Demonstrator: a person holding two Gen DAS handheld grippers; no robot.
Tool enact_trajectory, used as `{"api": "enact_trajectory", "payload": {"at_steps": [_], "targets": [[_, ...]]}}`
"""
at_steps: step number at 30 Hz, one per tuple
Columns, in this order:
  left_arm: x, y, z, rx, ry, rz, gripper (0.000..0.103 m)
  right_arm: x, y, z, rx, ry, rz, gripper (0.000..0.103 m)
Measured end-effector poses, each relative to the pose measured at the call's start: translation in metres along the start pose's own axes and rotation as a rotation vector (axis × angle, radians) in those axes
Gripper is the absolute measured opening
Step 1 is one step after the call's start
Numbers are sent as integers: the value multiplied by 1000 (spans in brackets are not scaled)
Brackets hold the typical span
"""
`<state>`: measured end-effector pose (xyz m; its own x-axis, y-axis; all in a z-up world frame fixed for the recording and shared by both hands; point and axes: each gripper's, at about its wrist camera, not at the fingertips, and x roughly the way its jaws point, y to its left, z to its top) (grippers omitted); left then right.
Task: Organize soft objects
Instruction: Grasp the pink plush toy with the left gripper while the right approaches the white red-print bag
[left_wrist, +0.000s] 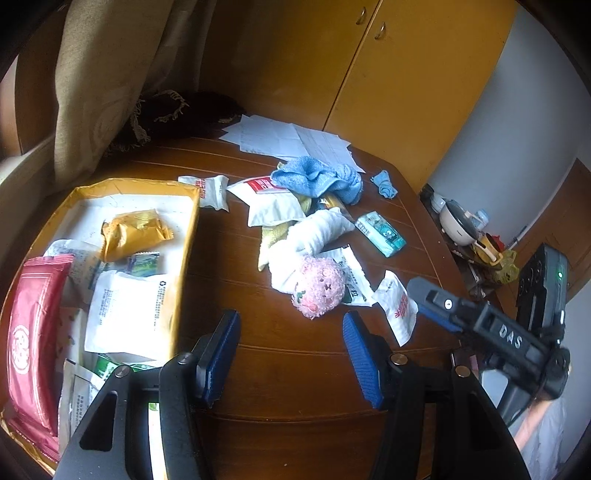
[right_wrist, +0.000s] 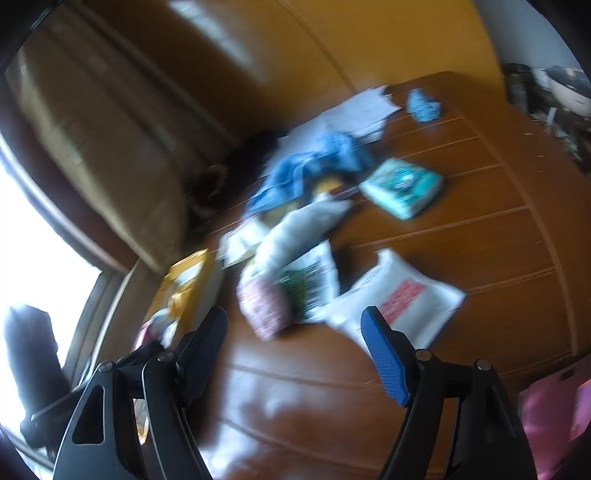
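Nearest the lens, the left tongs (left_wrist: 291, 356) are seen released, blue pads apart with nothing between them, above bare wood. From the right wrist view, which is blurred, the right tongs (right_wrist: 295, 345) are likewise seen spread and empty; in the left wrist view they are glimpsed at the right edge, but their state cannot be read there.

Everything is carried by a brown wooden surface (left_wrist: 303, 373). At its left a shallow yellow cardboard box (left_wrist: 186, 254) is found, filled with packets: a red pouch (left_wrist: 31, 332), a white sachet (left_wrist: 125, 310) and an orange-yellow wrapper (left_wrist: 135, 232).

Near the middle of the surface a heap of soft things is gathered, apart from the box. A blue towel (left_wrist: 317, 179) is laid at the far end of it, partly over white packets (left_wrist: 269, 205). A white cloth (left_wrist: 314, 234) is stretched nearer the camera, and a pink plush ball (left_wrist: 321, 286) is set against its near end. A white bag with red print (left_wrist: 397, 308) is lying just right of the plush.

A teal tissue pack (left_wrist: 382, 234) is placed right of the heap, and a small blue cloth (left_wrist: 384, 182) is left alone further back. White papers (left_wrist: 288, 138) are spread at the far edge.
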<state>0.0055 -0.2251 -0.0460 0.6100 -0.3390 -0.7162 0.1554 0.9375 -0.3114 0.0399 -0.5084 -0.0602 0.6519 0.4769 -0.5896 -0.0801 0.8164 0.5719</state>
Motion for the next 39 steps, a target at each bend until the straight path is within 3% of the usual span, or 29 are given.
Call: {"api": "enact_trajectory", "payload": {"at_steps": [14, 24, 32, 33, 34, 35, 36, 39], "targets": [[29, -6, 4, 0, 51, -35, 60, 30, -40, 27, 127, 19, -121, 81], [66, -17, 19, -9, 89, -20, 60, 26, -26, 1, 28, 77, -111, 81], [95, -29, 30, 18, 92, 31, 60, 33, -23, 3, -8, 37, -226, 81], [97, -29, 29, 16, 93, 34, 58, 33, -22, 2, -16, 34, -234, 80], [100, -29, 28, 18, 101, 35, 44, 33, -21, 1, -26, 31, -249, 79], [103, -30, 27, 23, 112, 34, 38, 34, -19, 0, -40, 28, -274, 72], [104, -30, 26, 21, 110, 36, 38, 34, -17, -2, -49, 25, -300, 63], [103, -30, 23, 18, 80, 56, 31, 34, -16, -4, -70, 24, -322, 56]]}}
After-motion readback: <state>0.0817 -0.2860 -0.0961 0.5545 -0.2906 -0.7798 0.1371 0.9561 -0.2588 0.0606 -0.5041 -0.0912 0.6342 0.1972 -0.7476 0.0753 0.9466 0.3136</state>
